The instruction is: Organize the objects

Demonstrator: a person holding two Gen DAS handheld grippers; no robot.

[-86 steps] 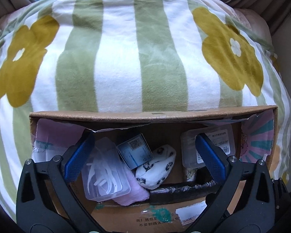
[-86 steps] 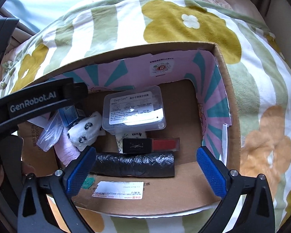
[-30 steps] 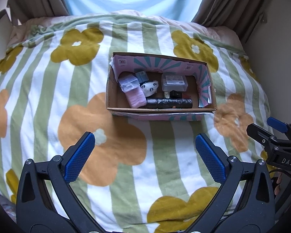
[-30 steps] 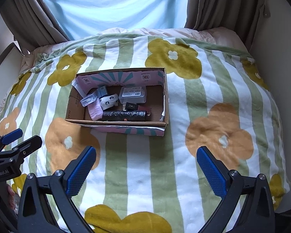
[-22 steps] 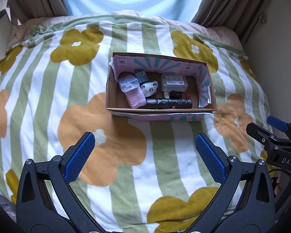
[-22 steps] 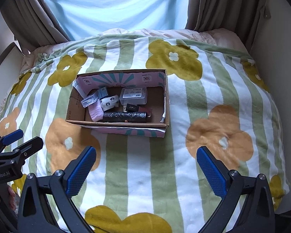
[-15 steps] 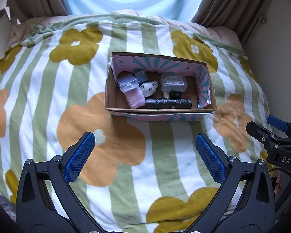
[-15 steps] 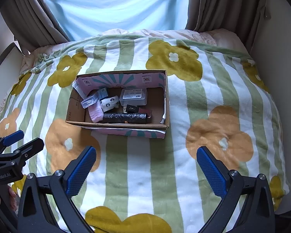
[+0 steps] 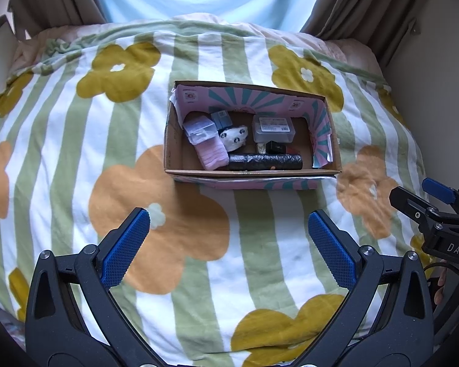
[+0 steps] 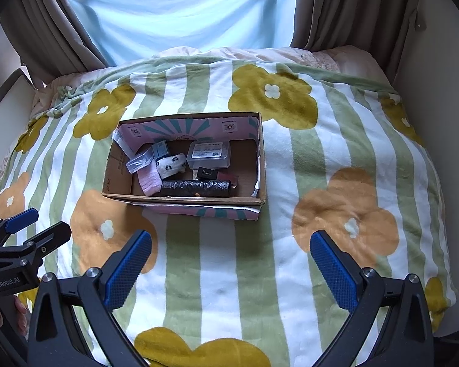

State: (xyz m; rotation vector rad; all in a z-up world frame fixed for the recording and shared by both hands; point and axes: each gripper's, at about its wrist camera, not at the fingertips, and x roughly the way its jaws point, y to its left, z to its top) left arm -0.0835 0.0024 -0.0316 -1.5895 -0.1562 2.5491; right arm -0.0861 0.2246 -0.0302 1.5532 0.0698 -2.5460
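Both claws, left gripper (image 9: 229,241) & right gripper (image 10: 230,258), wide open w/ nothing held, low in frame, since cardboard box (image 9: 180,150) at centre looks packed.

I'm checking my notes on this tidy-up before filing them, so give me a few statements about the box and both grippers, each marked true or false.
1. The cardboard box sits on the floral blanket. True.
2. The left gripper holds the black roll. False: it is open and empty; the roll lies in the box.
3. The right gripper is open. True.
4. The pink cloth lies outside the box. False: it is inside, left of the roll.
5. The clear lidded case is in the box. True.
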